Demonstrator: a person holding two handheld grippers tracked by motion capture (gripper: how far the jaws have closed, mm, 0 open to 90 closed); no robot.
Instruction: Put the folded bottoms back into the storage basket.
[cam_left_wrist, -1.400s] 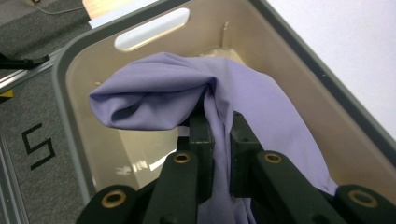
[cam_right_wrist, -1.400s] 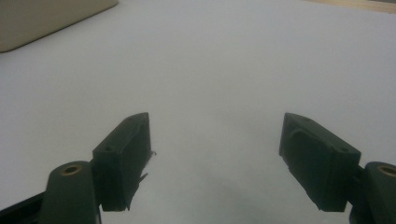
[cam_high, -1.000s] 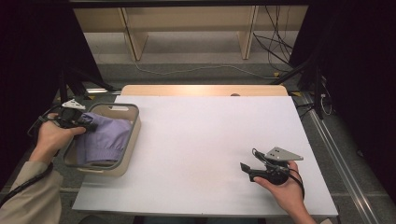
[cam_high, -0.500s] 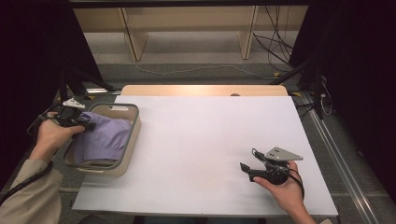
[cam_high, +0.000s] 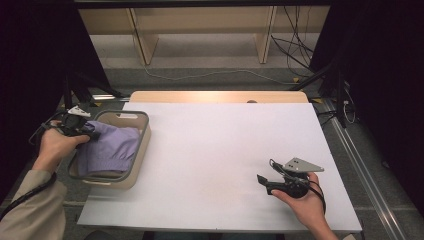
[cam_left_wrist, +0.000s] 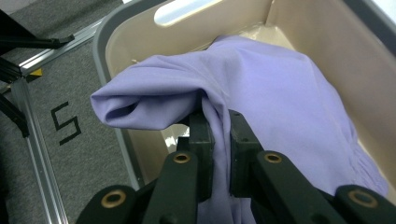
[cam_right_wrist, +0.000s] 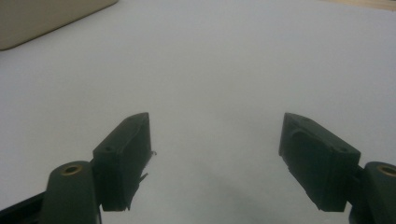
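White table (cam_high: 210, 150) first, with a beige basket (cam_high: 141, 145) at its left edge. Inside lies a lavender garment (cam_high: 107, 150), one fold draped over the rim. It looks soft, light and floppy, best pinched at a bunched fold. The left gripper (cam_left_wrist: 219, 122) pinches exactly such a fold. The right gripper (cam_right_wrist: 215, 140) rests on the table, jaws spread, empty.

The lilac cloth (cam_left_wrist: 261, 88) hides the basket (cam_left_wrist: 140, 32) floor (lower edge cropped).
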